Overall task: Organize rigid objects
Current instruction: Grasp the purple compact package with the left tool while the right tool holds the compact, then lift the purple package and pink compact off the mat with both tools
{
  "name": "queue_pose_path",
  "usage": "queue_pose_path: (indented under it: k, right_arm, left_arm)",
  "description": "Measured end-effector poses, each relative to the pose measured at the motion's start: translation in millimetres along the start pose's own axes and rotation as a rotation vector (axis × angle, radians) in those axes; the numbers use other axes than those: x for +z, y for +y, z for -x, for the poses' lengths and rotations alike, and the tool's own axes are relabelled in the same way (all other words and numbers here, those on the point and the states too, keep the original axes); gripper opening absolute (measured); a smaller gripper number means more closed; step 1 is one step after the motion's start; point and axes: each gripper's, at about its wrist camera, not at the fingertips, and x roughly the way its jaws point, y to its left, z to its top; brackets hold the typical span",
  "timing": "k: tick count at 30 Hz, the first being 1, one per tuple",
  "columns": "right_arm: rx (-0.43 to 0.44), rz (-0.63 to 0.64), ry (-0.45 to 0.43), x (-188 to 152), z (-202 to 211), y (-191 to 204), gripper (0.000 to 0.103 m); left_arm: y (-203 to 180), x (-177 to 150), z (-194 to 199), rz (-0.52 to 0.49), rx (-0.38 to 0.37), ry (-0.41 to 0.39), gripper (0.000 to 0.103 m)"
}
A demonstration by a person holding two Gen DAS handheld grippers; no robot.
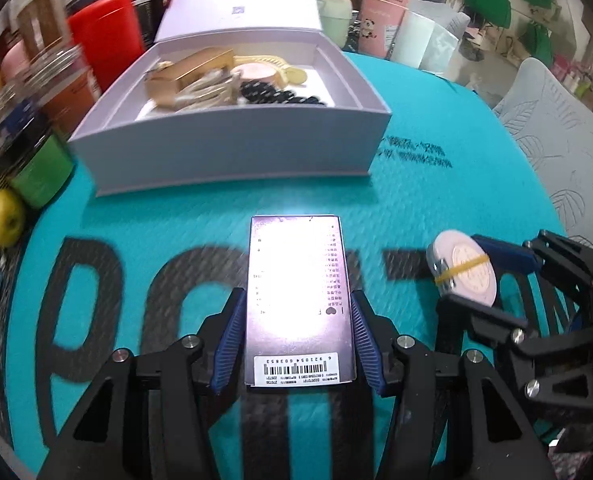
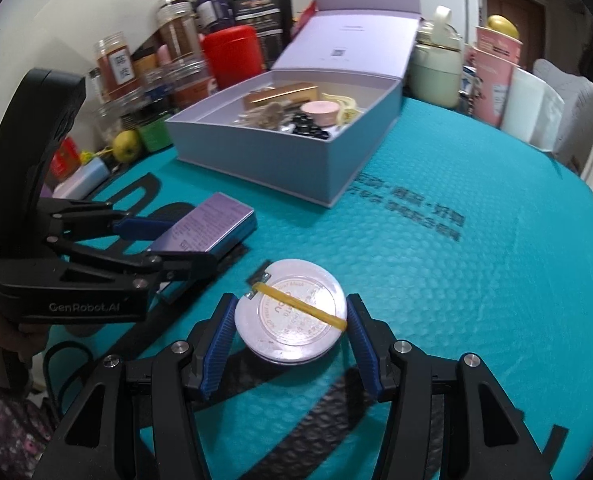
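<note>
While the left claw (image 1: 298,320) is closing narrowly on a purple rectangular box (image 1: 300,300), its blue ribbed pads (image 1: 230,344) are pressing against both long sides of the box, which is lying flat with a barcode label facing the camera. Glare is washing out most of the print on the box top, so the text is hard to make out. Seen from the right wrist, the same box (image 2: 206,228) is sitting in the left claw (image 2: 184,240) just above the teal desk mat (image 2: 456,300).

To the right, the right claw (image 2: 290,332) is standing at a middling width and gripping a round white compact (image 2: 292,320) bound by a yellow rubber band (image 2: 300,306); both pads are touching its rim, and the compact is being held close over the mat. From the left wrist view this compact (image 1: 462,270) is showing tilted on edge between the right claw's fingers (image 1: 500,254).

Farther back, an open lilac storage box (image 1: 232,148) is resting on the mat with its lid (image 1: 240,4) leaning back. Inside it are lying a gold case (image 1: 192,72), a pink round container (image 1: 256,74), black beads (image 1: 272,94) and other small pieces that are too blurred to identify. Jars and tins (image 2: 176,52) are crowding the desk's far left edge, smeared by motion blur, and large black lettering on the mat is partly hidden under both claws.
</note>
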Motion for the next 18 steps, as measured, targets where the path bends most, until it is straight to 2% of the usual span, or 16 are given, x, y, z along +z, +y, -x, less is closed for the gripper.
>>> queue_pose_path:
  k: [10,12,16,18]
  right_arm:
    - [0.067,0.065,0.027,-6.0,-5.3,35.6,0.054]
    - [0.069,0.069,0.019,-5.2,-4.0,39.0,0.054]
    - [0.069,0.062,0.023,-4.7,-5.7,41.3,0.054]
    - [0.066,0.062,0.037,-5.0,-8.1,42.3,0.055]
  left_arm:
    - [28.7,-37.0,25.6,0.084,0.030,0.005,0.051]
    - [30.9,-40.4,28.1,0.085,0.053,0.006,0.051]
    - [33.7,-39.4,25.8,0.096,0.044,0.006,0.052]
    - [31.8,-36.7,23.2,0.086,0.061,0.004,0.055]
